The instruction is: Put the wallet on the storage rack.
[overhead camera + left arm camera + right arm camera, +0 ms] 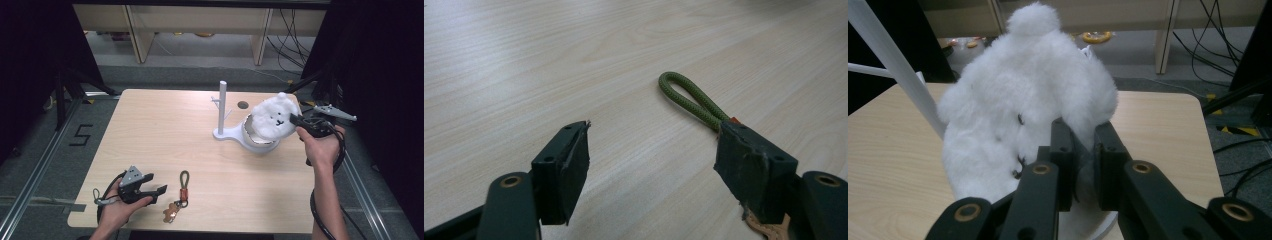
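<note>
A fluffy white plush bear (271, 118) hangs tilted over the dish of a white stand (222, 111) at the table's right. My right gripper (294, 119) is shut on the plush's right edge; in the right gripper view the jaws (1083, 131) pinch the fur of the plush (1018, 100). Near the front left, my left gripper (156, 192) rests open on the table. A keychain with a green cord loop (184, 179) and a brown charm (171, 213) lies just right of it. In the left gripper view the green loop (688, 99) lies just ahead of the right jaw, with my left gripper (654, 127) holding nothing.
The stand's post (893, 65) rises left of the plush. A dark round hole (243, 105) sits in the tabletop (165, 130) behind the stand. Cables trail on the floor at the right, and wooden shelving (200, 20) stands beyond the table.
</note>
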A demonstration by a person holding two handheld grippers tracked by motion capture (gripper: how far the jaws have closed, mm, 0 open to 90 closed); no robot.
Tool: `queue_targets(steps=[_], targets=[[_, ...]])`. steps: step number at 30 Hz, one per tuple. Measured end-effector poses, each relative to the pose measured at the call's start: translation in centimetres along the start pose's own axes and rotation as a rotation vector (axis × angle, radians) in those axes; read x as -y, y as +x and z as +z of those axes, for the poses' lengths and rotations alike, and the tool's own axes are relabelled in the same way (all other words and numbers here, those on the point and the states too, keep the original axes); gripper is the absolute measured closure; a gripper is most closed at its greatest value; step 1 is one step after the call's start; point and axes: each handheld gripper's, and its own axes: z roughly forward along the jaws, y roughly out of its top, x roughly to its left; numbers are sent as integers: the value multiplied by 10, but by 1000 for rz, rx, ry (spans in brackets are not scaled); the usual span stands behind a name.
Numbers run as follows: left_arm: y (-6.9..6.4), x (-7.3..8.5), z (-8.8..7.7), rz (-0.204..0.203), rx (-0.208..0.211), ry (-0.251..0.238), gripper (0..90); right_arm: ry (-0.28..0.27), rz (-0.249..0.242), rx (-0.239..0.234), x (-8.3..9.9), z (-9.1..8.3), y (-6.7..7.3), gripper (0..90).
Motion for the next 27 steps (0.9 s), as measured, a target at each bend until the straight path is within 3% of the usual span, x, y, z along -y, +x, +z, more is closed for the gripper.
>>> queue_targets(steps=[3,10,11,12,14,16,18,20,23,25,27], targets=[[0,0,0,1,3,1,293,1,21,11,1,3,1,824],[-1,0,1,-9,3,-2,293,-2,5,32,3,11,0,824],[-1,0,1,-12,4,-2,293,0,27,40,4,12,1,824],[-1,0,1,-12,3,-2,293,-4,-4,46,4,14,-1,824],[0,0,1,-5,2,3,293,9,16,62,5,15,1,824],[-1,0,1,-9,2,3,293,-4,-3,64,5,18,0,824],[-1,0,1,-8,5,3,293,6,23,67,6,20,3,824],[-1,1,1,-9,3,4,293,-10,-6,72,7,24,3,824],[0,1,1,-13,9,0,293,-7,21,83,9,27,7,823],[0,1,1,-11,10,3,293,-17,-10,102,10,30,8,824],[0,1,1,1,10,8,293,-13,1,108,13,32,11,824]])
